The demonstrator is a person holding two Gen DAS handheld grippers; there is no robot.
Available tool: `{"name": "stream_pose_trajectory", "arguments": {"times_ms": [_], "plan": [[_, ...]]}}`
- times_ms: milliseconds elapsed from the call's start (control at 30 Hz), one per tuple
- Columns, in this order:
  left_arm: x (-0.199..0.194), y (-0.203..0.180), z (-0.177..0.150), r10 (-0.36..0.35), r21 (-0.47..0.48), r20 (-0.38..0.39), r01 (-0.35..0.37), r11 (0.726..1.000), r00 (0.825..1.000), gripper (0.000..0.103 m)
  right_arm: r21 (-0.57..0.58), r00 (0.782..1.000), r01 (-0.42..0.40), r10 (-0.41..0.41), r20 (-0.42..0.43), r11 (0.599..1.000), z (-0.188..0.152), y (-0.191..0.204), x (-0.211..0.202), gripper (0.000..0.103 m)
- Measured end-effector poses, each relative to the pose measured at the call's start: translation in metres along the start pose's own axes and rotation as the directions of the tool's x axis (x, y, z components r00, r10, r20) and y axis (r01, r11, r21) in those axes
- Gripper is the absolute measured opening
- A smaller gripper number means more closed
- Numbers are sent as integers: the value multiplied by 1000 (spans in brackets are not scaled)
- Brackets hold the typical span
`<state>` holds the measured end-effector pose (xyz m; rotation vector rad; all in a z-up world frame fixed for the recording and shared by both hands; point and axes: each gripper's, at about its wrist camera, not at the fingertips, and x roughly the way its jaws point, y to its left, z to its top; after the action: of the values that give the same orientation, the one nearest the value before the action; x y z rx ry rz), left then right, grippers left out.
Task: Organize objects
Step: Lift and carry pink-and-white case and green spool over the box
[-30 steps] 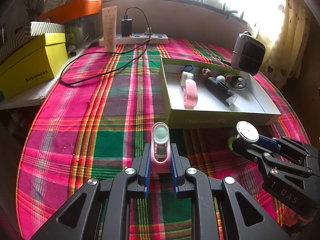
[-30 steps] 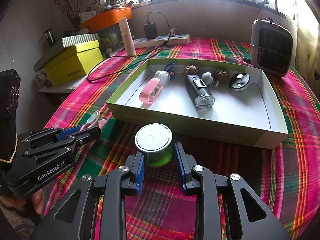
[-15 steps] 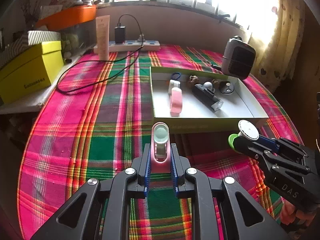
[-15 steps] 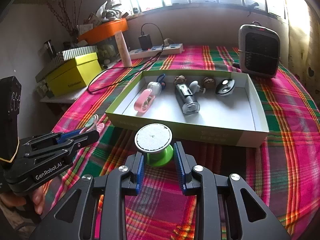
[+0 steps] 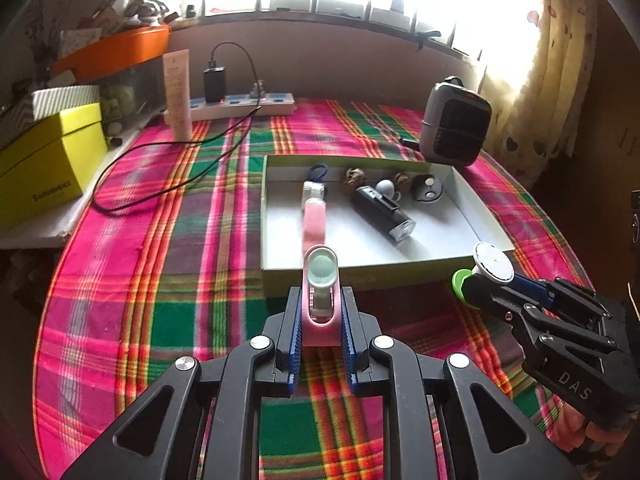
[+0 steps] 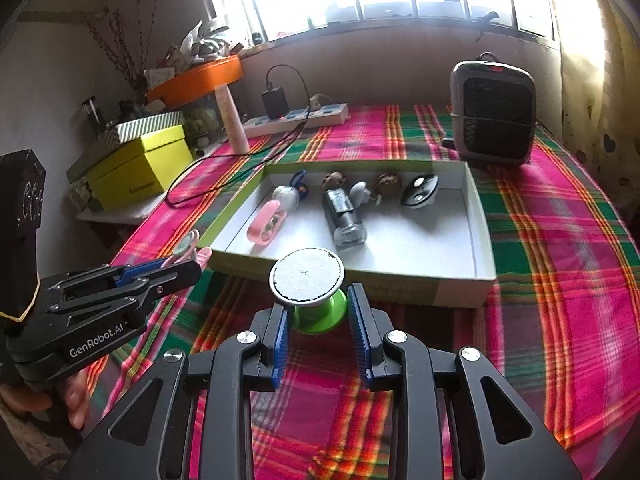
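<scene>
My left gripper point(image 5: 320, 312) is shut on a small pink gadget point(image 5: 320, 292) with a round pale lens, held above the plaid cloth just in front of the white box point(image 5: 486, 216). My right gripper point(image 6: 316, 308) is shut on a green holder point(image 6: 320, 314) topped with a round silver-rimmed pad, also in front of the box. Each gripper shows in the other's view: the right gripper point(image 5: 480, 280) at the right, the left gripper point(image 6: 188, 260) at the left. Inside the box lie a pink clip point(image 6: 266, 222), a black torch point(image 6: 344, 216), two walnuts and a black round piece point(image 6: 418, 192).
A grey heater point(image 6: 494, 114) stands behind the box at the right. A power strip point(image 5: 240, 106) with charger and black cable point(image 5: 168, 184) lies at the back, beside a tall cream tube point(image 5: 178, 94). A yellow box point(image 5: 40, 160) sits on a ledge at the left.
Both grippers have risen and drawn back a little with their objects, so the box and table look smaller and farther. Both grips are unchanged.
</scene>
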<state>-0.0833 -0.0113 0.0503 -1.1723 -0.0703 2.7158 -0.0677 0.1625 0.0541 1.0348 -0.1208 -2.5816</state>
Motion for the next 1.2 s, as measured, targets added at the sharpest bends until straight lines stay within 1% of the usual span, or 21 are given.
{"name": "stream_pose_trajectory", "arguments": {"times_ms": [433,667,967,1200], "plan": [[20,-11,27,-26,4,-10,26,1000,1000,16,15,999,35,-35,20,999,24,-23,8,29],[41,-13,38,-36,3,-36,36,999,999,16,12,999,46,-46,-3,999,33,-35,22,29],[70,-17,52,-32,13,-62,32,999,998,16,25,998,54,-53,-34,998,46,-51,46,29],[86,-20,57,-38,17,-75,39,999,996,16,42,998,41,-39,-56,998,54,-59,63,29]]}}
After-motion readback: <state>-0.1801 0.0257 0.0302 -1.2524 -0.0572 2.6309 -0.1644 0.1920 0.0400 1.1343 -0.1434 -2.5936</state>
